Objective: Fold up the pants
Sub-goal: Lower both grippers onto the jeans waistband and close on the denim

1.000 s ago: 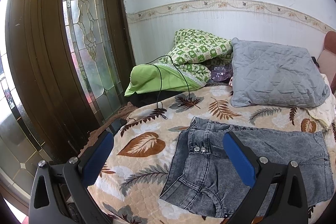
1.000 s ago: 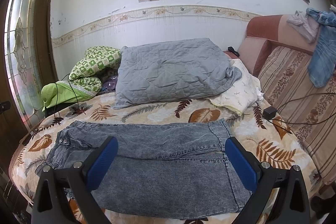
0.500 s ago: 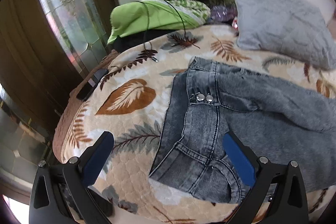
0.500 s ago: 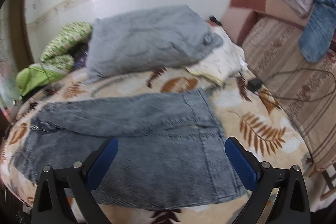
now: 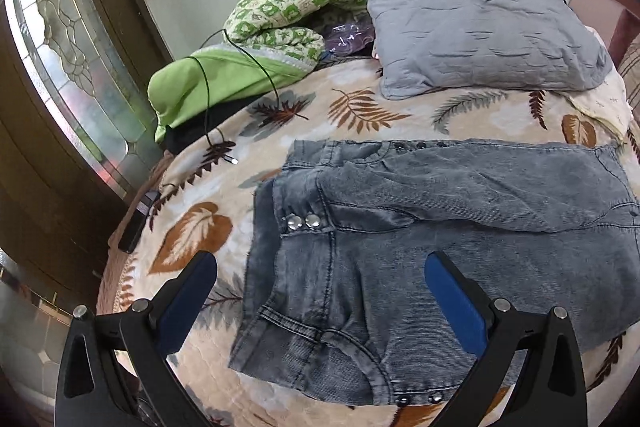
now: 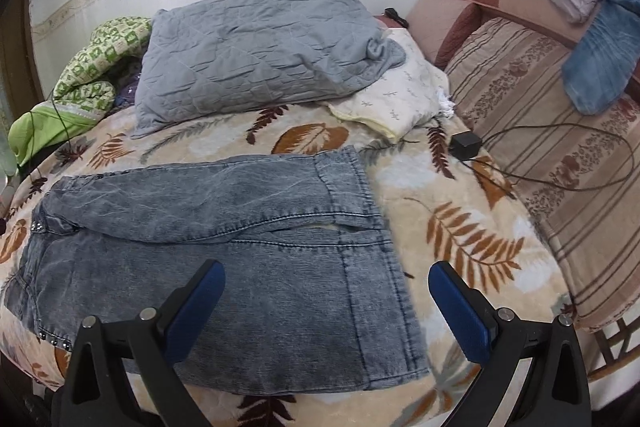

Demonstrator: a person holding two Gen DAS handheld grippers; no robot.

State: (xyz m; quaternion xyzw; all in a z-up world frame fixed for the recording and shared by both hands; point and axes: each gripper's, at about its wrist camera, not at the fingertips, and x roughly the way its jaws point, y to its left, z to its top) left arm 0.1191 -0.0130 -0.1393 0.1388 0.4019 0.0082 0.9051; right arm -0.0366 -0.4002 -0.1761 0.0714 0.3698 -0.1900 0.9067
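Grey washed denim pants (image 5: 420, 243) lie flat on a leaf-patterned bedspread (image 5: 192, 239), waist to the left, leg hems to the right. In the right wrist view the pants (image 6: 224, 251) have their hems near the middle. My left gripper (image 5: 320, 291) is open and empty, hovering above the waist end, its blue pads on either side of the hip area. My right gripper (image 6: 326, 303) is open and empty, above the near leg's hem corner. Neither touches the cloth.
A grey quilted pillow (image 6: 260, 47) and a cream pillow (image 6: 396, 95) lie behind the pants. A green blanket (image 5: 256, 55) with a black cable sits far left. A black charger (image 6: 464, 145) and cable lie by the striped sofa back (image 6: 560, 147). A glass door (image 5: 68, 67) stands left.
Both grippers have tilted down and moved closer over the pants. The left one shifted from the bed's left edge toward the waist. The pants have not moved.
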